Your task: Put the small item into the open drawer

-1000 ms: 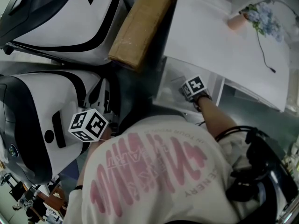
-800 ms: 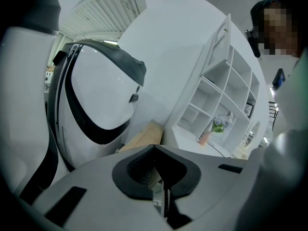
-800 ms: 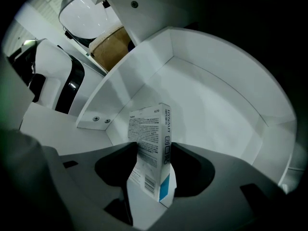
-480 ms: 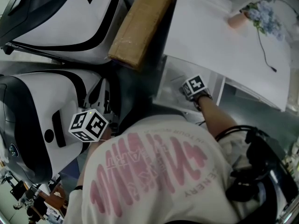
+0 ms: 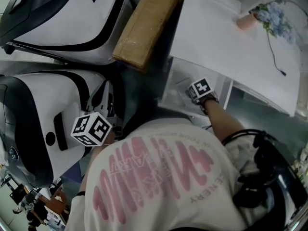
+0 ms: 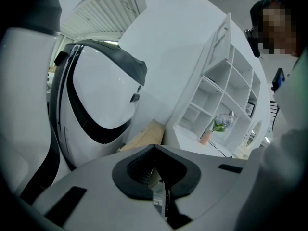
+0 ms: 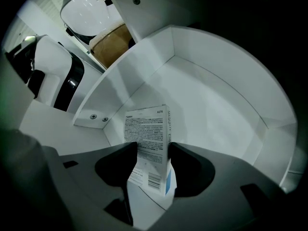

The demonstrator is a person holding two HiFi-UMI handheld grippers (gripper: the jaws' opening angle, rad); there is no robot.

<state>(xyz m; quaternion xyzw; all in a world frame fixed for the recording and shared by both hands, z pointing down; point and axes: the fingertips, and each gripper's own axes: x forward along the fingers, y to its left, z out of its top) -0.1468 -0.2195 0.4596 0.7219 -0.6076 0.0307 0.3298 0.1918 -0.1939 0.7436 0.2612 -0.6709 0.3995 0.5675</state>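
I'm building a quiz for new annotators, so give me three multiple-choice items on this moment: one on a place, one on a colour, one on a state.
1. Where is the small printed box? A on a shelf; B between the right gripper's jaws, inside the open drawer; C on the floor.
2. What colour is the long cardboard box beside the desk? A brown; B blue; C black.
3. How do the left gripper's jaws stand? A wide apart; B on a vase; C together, empty.
Key: B, the right gripper view shows it there; A, the head view shows brown; C, the left gripper view shows them meeting.
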